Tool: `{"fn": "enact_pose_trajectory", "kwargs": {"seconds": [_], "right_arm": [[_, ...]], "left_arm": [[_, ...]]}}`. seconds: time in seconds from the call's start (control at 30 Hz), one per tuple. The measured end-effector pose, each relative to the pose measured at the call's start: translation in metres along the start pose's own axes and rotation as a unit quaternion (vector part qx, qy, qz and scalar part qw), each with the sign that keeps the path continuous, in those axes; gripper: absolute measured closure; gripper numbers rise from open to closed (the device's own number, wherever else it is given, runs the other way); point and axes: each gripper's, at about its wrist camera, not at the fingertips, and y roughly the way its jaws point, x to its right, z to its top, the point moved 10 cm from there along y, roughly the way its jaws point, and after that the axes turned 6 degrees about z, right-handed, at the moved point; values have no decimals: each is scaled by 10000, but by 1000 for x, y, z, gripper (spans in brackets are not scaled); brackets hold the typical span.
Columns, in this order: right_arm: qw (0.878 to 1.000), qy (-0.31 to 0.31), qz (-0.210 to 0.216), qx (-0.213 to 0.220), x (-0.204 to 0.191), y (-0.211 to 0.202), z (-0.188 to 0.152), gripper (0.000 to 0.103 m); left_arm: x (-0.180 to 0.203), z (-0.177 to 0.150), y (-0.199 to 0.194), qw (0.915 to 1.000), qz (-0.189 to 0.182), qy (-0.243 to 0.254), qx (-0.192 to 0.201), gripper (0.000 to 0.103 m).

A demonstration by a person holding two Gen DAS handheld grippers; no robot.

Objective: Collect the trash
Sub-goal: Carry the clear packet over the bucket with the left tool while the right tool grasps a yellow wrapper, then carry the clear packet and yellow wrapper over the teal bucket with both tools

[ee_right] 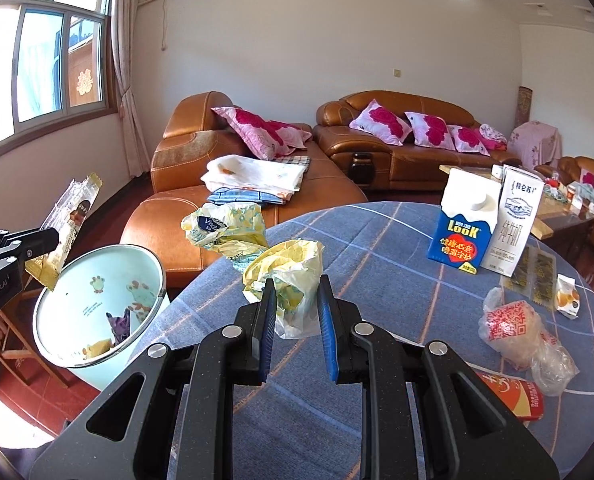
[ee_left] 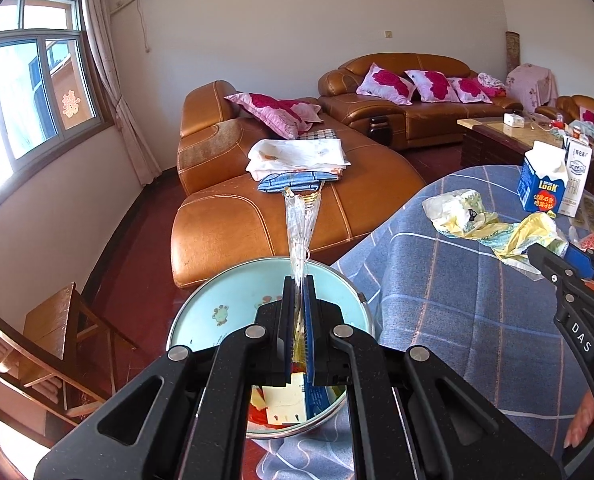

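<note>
Low at the frame's centre, my left claw [ee_left: 298,300] pinches a clear wrapper [ee_left: 301,224] upright, long axis vertical, directly above the pale bin [ee_left: 201,312]; my right claw [ee_right: 297,312] gapes around a yellow bag [ee_right: 293,276] on the blue-checked counter [ee_right: 397,280], brown sofa [ee_right: 257,184] behind

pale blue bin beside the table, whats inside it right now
Inside the pale blue bin: a purple wrapper and yellow scraps at the bottom. Its near wall hides the rest.

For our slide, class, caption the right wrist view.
Right tool open around a yellow bag; left tool holds a wrapper over the bin.
</note>
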Motion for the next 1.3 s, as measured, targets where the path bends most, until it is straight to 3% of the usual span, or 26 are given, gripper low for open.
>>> {"fn": "enact_pose_trajectory", "kwargs": {"seconds": [1.3], "right_arm": [[9944, -762, 729, 87, -86, 34, 19, 82]], "left_arm": [[-91, -15, 27, 9956, 835, -303, -304, 99]]}}
